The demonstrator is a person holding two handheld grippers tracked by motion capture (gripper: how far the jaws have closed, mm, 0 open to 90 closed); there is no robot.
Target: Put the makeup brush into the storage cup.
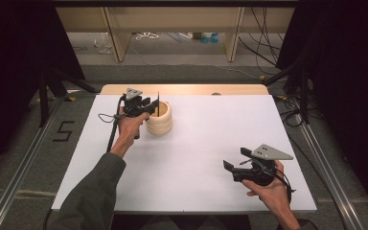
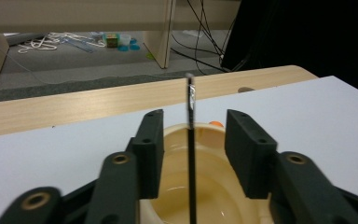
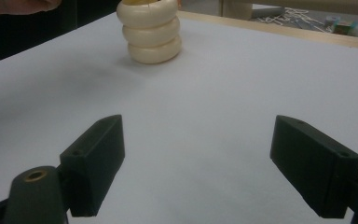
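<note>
A cream ribbed cup [image 1: 159, 120] stands on the white table top at the back left. A thin black stick [image 1: 158, 103] stands upright in it. My left gripper [image 1: 149, 106] hovers over the cup's left side. In the left gripper view the stick [image 2: 191, 140] rises between the two pads without touching either, so the left gripper [image 2: 194, 116] is open above the cup [image 2: 209, 186]. Something small and orange [image 2: 214, 124] peeks over the far rim. Near the front right, my right gripper [image 1: 235, 158] is held low, wide open and empty [image 3: 198, 126], facing the cup [image 3: 150, 32].
The white board [image 1: 196, 143] covers a wooden table whose edge [image 1: 182, 89] shows at the back. Beyond it are wooden furniture legs [image 1: 115, 33] and loose cables on the floor. Black frames and metal rails flank both sides.
</note>
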